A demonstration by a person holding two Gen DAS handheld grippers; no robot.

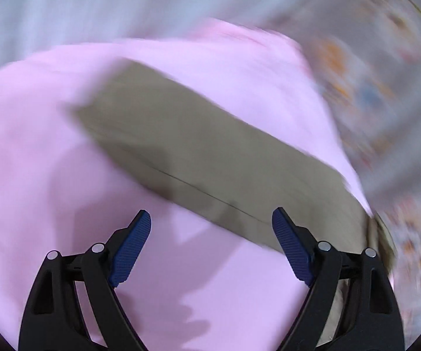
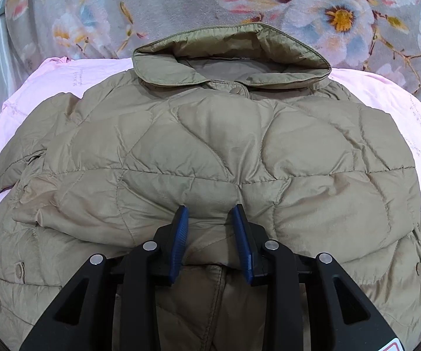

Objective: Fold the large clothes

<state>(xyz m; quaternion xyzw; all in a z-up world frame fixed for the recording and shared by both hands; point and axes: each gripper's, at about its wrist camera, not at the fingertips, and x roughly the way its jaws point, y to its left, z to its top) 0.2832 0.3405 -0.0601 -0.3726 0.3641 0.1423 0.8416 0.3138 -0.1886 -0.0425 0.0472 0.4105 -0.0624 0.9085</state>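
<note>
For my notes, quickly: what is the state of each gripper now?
Left gripper: open, holding nothing, above the pink sheet.
Right gripper: closed on a fold of the khaki quilted jacket.

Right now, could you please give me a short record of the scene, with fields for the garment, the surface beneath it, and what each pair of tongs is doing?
garment: khaki quilted jacket, lying flat, collar at the far end
surface: pink sheet under the jacket; floral fabric beyond it
right tongs: closed on a fold of the jacket, near its middle
left tongs: open, nothing between the pads, above the pink sheet beside a khaki strip of the jacket
left view: blurred by motion
</note>
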